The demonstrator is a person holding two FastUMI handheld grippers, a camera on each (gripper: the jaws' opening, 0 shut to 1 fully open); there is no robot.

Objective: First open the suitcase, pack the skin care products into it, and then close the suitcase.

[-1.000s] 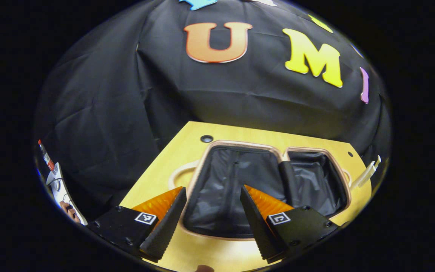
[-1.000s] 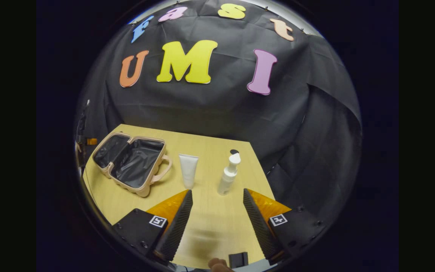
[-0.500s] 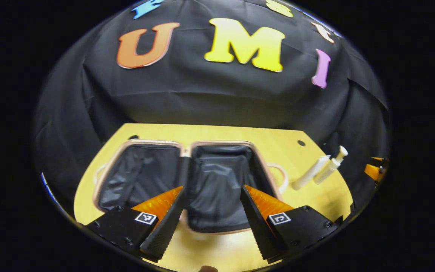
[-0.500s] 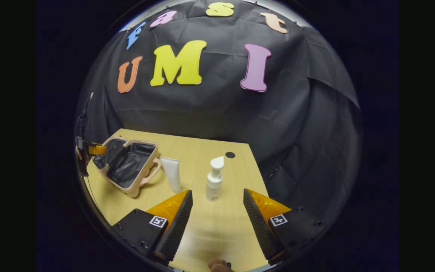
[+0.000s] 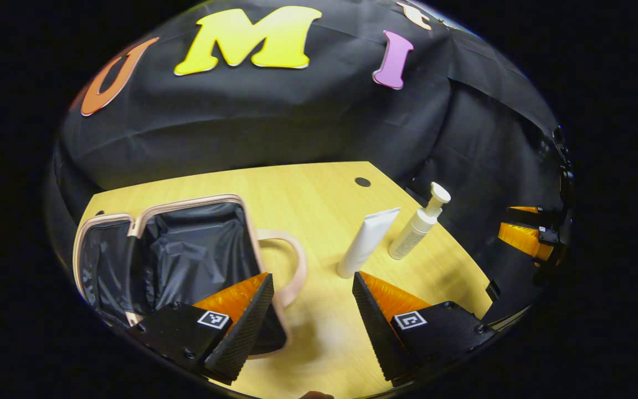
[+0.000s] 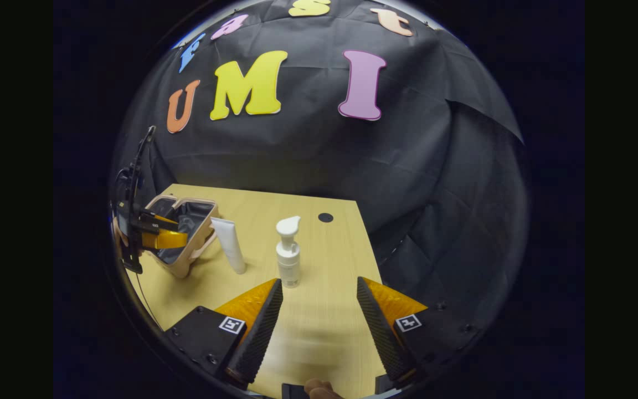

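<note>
The pink suitcase (image 5: pixel 175 249) lies open on the wooden table (image 5: pixel 308 188), black lining showing, its handle (image 5: pixel 291 266) toward the middle. A white tube (image 5: pixel 368 241) lies beside an upright white pump bottle (image 5: pixel 418 227) to its right. My left gripper (image 5: pixel 310 316) hovers open over the table between the suitcase and the tube, holding nothing. In the right gripper view the pump bottle (image 6: pixel 288 252) stands just ahead of my open right gripper (image 6: pixel 319 327), the tube (image 6: pixel 229 244) and suitcase (image 6: pixel 186 233) farther left. The left gripper (image 6: pixel 153 235) shows by the suitcase there.
The table's right edge (image 6: pixel 369 244) drops off close to the bottle. A dark round hole (image 6: pixel 325 217) sits near the table's far corner. The right gripper (image 5: pixel 526 235) appears at the far right of the left gripper view, off the table edge.
My left gripper has swung right, from over the suitcase toward the tube and bottle. My right gripper has shifted so the pump bottle sits nearer its centre.
</note>
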